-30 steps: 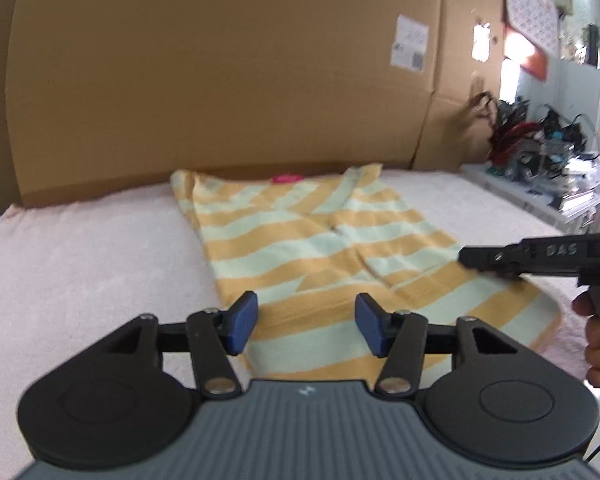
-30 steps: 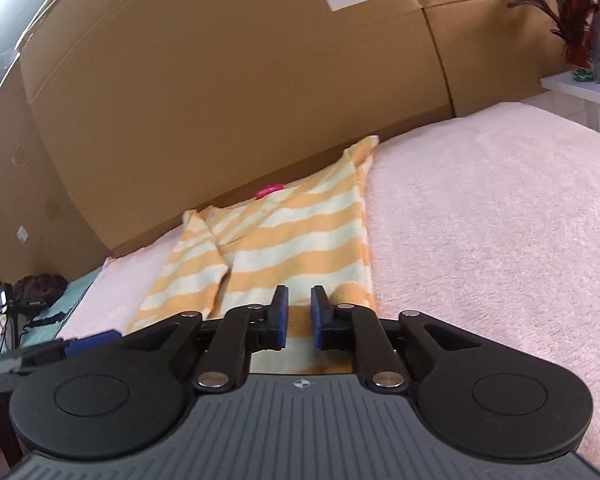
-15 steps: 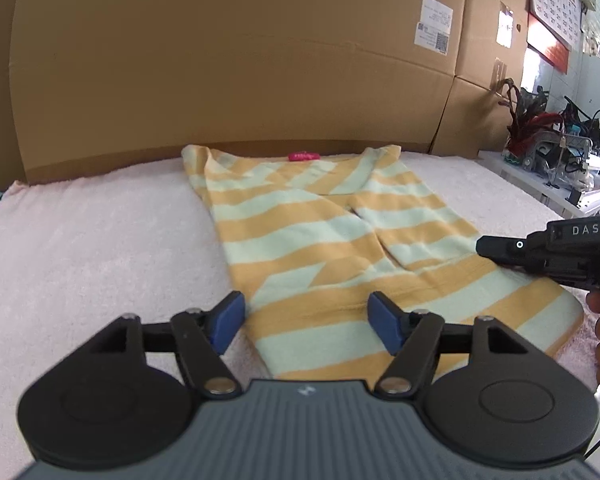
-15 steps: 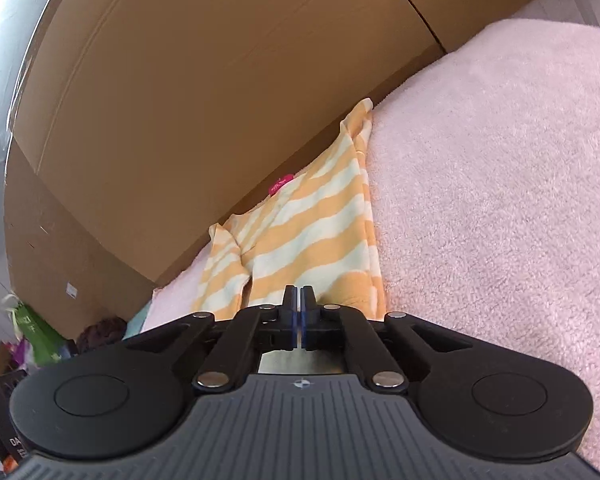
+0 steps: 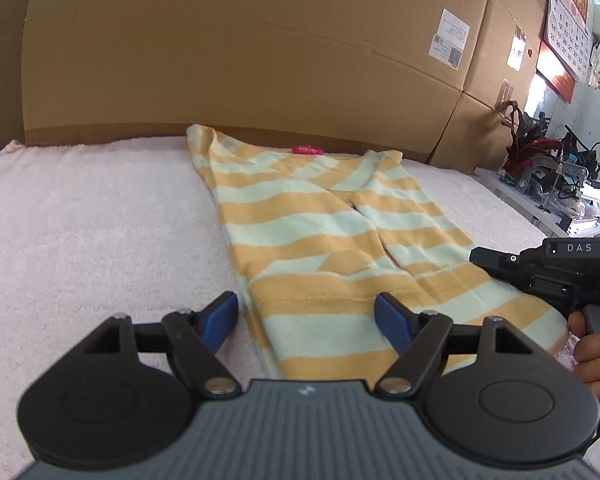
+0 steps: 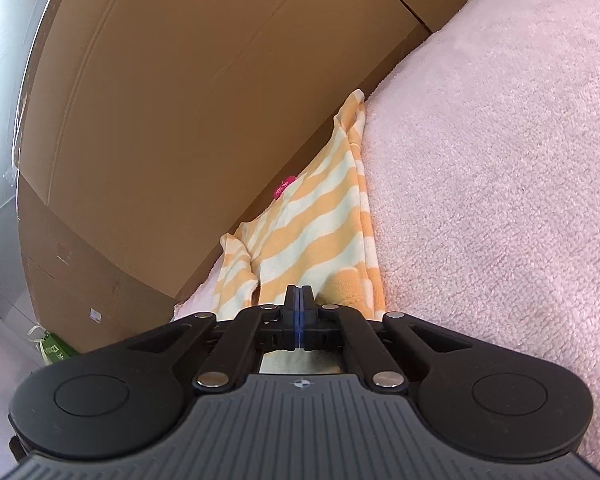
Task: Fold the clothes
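The orange-and-pale-green striped knit garment [image 5: 320,248] lies flat at frame centre on the pink terry-covered counter [image 5: 92,232]. The left hand-held gripper [image 5: 306,318] is opening, jaws astride its near hem without touching. The right hand-held gripper [image 6: 299,312] is clenched, holding nothing visible.

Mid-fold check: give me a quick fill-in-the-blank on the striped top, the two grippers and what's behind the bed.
1. The striped top lies on a ____ fleecy blanket.
2. The small tag at its collar is ____.
3. The left gripper is opening; the right gripper has its jaws ____.
4. Behind the top stands a wall of ____ boxes.

Missing words: pink; pink; shut; cardboard
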Available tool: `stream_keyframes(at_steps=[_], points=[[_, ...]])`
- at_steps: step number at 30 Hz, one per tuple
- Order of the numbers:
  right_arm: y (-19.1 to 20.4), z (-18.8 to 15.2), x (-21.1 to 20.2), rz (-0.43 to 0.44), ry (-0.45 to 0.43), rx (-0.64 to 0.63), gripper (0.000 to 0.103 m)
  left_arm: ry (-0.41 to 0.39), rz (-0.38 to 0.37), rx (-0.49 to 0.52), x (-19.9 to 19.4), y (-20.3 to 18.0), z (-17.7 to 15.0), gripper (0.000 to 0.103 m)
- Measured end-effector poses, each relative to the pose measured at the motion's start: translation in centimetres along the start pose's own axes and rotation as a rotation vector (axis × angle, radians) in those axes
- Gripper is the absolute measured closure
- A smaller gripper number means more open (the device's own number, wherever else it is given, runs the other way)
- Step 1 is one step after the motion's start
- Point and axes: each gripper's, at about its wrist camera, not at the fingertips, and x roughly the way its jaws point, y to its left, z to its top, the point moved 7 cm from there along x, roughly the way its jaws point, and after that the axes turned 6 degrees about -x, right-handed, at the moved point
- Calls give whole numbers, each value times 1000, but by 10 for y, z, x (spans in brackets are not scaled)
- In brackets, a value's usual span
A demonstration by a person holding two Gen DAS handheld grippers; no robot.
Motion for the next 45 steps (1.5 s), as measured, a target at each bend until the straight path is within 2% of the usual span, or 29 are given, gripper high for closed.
stream_keyframes(at_steps=[6,9,10,11,12,15,16,19,21,23,25,26,27,28,30,31,33,35,36,37,40,42,45], points=[[14,-1,5,-79,15,-138,103,7,3,5,1,0,0,22],[14,6,-6,-100,5,-129,103,0,6,17,-5,0,2,23],[14,9,-11,-106,-6,-117,93,-17,-4,20,-11,0,3,30],[15,14,-22,-81,-35,-120,92,-48,-27,30,-21,-1,5,37],[17,19,-33,-56,-64,-123,92,-85,-49,51,-34,-3,7,36],[20,26,-64,-102,-82,-195,90,-160,-61,148,-65,-9,5,30],[22,23,-72,-113,-75,-223,89,-150,-83,164,-69,-11,0,30],[32,5,-81,-67,-23,-276,89,-97,-171,142,-74,-18,-17,30],[46,-13,-76,-4,25,-327,89,-91,-226,116,-75,-25,-25,30],[53,-33,-67,4,78,-378,89,-69,-252,100,-68,-32,-32,29],[47,-46,-60,-21,106,-402,90,-42,-226,113,-58,-34,-41,29],[38,-47,-61,-23,90,-377,93,-56,-217,138,-58,-34,-46,28],[28,-47,-63,-25,75,-352,103,-71,-210,166,-59,-34,-49,28],[18,-47,-64,-27,60,-326,103,-80,-203,192,-60,-35,-52,27],[4,-42,-66,25,68,-177,103,-86,-187,230,-60,-38,-55,27],[3,-41,-67,28,71,-162,103,-83,-176,249,-59,-40,-55,27],[15,-40,-71,16,56,-213,103,-70,-157,274,-60,-42,-53,28],[27,-40,-76,5,41,-266,91,-81,-160,269,-68,-44,-49,31],[38,-41,-78,42,34,-306,87,-95,-177,265,-73,-46,-49,30],[46,-43,-76,67,46,-335,87,-102,-200,258,-77,-49,-49,29],[59,-58,-62,53,99,-420,86,-84,-260,209,-75,-54,-51,28],[53,-61,-58,30,105,-421,86,-70,-256,164,-69,-48,-52,29],[38,-60,-56,20,115,-380,103,-62,-227,146,-65,-37,-53,33]])
